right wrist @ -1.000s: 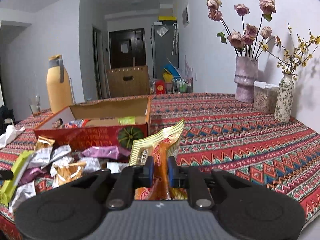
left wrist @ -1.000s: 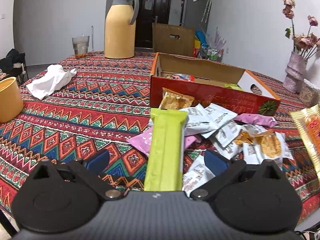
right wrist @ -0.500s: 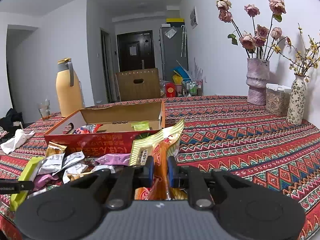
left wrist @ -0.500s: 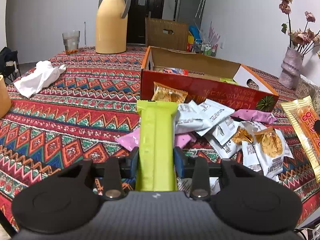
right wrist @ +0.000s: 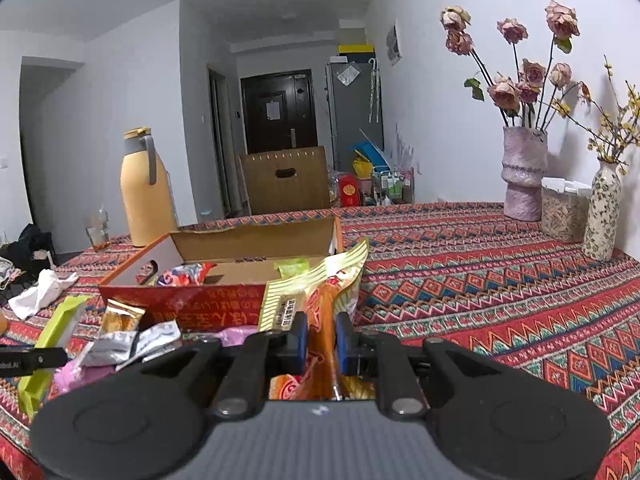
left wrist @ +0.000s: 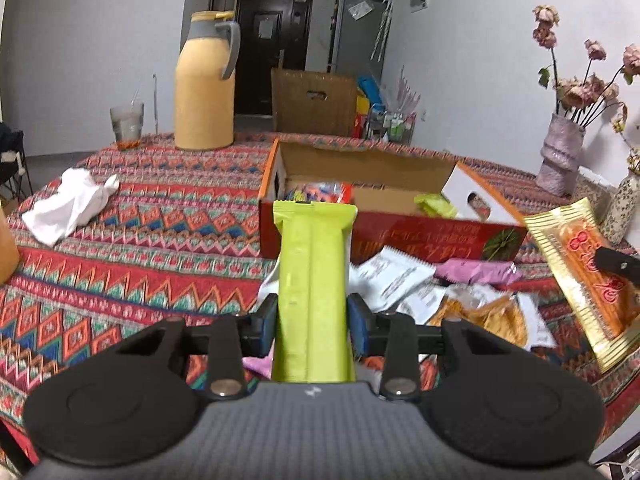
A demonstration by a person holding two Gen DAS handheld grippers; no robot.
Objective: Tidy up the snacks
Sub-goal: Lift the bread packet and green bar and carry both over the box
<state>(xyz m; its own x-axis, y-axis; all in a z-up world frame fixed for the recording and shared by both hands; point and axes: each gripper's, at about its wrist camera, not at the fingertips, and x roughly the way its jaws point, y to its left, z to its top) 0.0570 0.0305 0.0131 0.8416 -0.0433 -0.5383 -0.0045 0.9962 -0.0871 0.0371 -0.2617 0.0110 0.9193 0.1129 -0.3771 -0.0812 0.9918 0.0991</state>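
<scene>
My left gripper (left wrist: 313, 322) is shut on a long lime-green snack packet (left wrist: 314, 280), held off the table and pointing at the red cardboard box (left wrist: 420, 236). The same green packet (right wrist: 52, 340) shows at the left edge of the right wrist view. My right gripper (right wrist: 322, 338) is shut on a gold-and-orange snack bag (right wrist: 320, 304), which also appears in the left wrist view as the orange bag (left wrist: 584, 268). The open box (right wrist: 224, 308) holds a few packets. Several loose snack packets (left wrist: 404, 276) lie on the patterned cloth in front of it.
A yellow thermos jug (left wrist: 206, 88) and a glass (left wrist: 127, 124) stand at the table's far side. A crumpled white tissue (left wrist: 70, 204) lies at the left. Two vases with dried flowers (right wrist: 524, 172) and a container (right wrist: 564, 212) stand along the right wall.
My left gripper shut on the green packet and lifted it off the pile toward the box. The right gripper kept its hold on the orange bag and barely moved.
</scene>
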